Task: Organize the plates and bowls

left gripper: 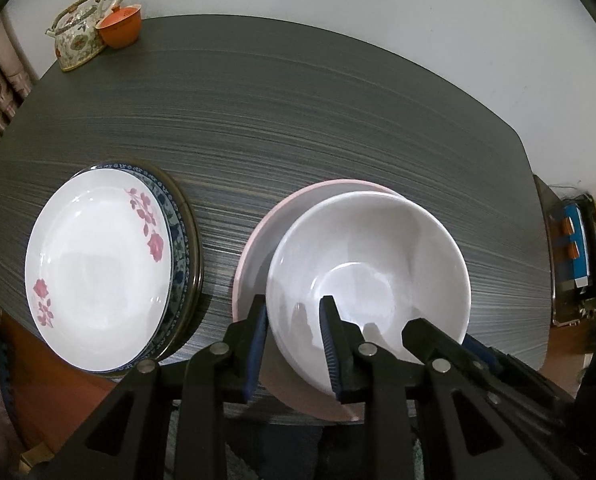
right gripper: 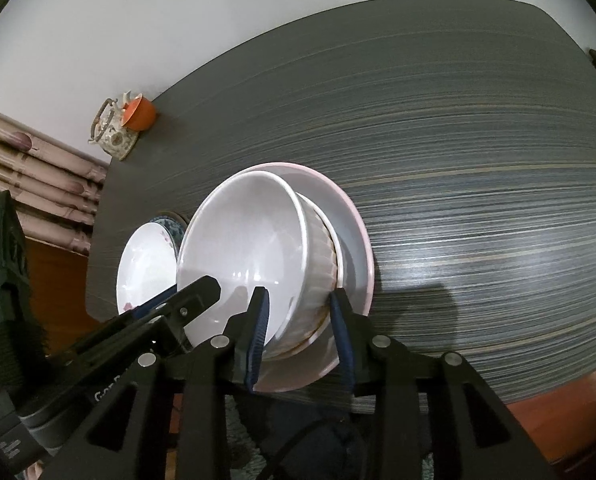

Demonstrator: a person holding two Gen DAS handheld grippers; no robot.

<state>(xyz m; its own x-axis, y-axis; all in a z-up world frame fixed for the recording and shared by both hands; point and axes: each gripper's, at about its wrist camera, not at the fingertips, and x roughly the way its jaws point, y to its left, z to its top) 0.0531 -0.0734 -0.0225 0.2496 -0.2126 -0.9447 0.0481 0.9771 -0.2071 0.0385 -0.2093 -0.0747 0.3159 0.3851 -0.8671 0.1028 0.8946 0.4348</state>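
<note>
A white bowl sits nested in another bowl on a pink-rimmed plate at the table's near edge. My left gripper straddles the bowl's near-left rim, one finger outside, one inside, jaws apart. My right gripper straddles the same bowl's right wall, over the ribbed lower bowl and the plate, jaws apart. A stack of plates topped by a white rose-patterned plate lies to the left.
A floral teapot and an orange cup stand at the far left corner of the dark striped table. A white wall is behind. The table's front edge is just under the grippers.
</note>
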